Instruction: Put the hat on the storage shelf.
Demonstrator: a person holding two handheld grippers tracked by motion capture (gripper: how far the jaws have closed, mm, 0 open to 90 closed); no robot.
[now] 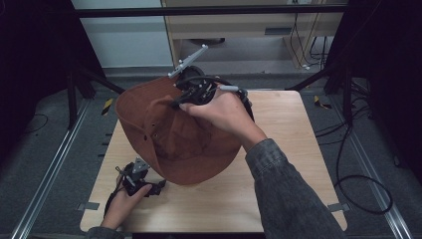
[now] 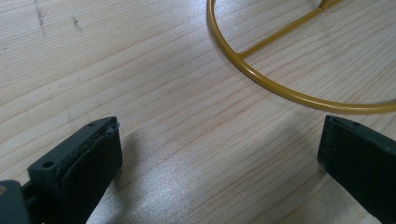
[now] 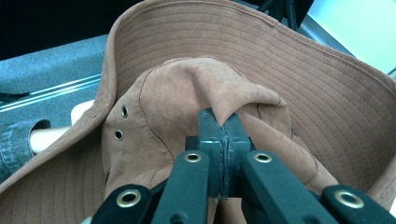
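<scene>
A brown wide-brimmed fabric hat (image 1: 174, 137) hangs tilted above the wooden table (image 1: 293, 149), held up at its crown. My right gripper (image 3: 223, 122) is shut on a pinched fold of the hat's crown (image 3: 196, 79); in the high view the right gripper (image 1: 191, 94) sits at the hat's top, far centre. My left gripper (image 1: 157, 186) rests low on the table near the front left corner, beside the hat's lower brim. In the left gripper view its jaws stand wide apart over bare wood (image 2: 187, 140), with a yellow wire ring (image 2: 261, 79) lying just beyond them.
The yellow ring has a straight spoke (image 2: 280, 32) running inward and lies flat on the table. Black frame posts and cables stand around the table; a cable loop (image 1: 363, 194) lies on the floor at right. A sleeve (image 1: 293, 199) crosses the table's front right.
</scene>
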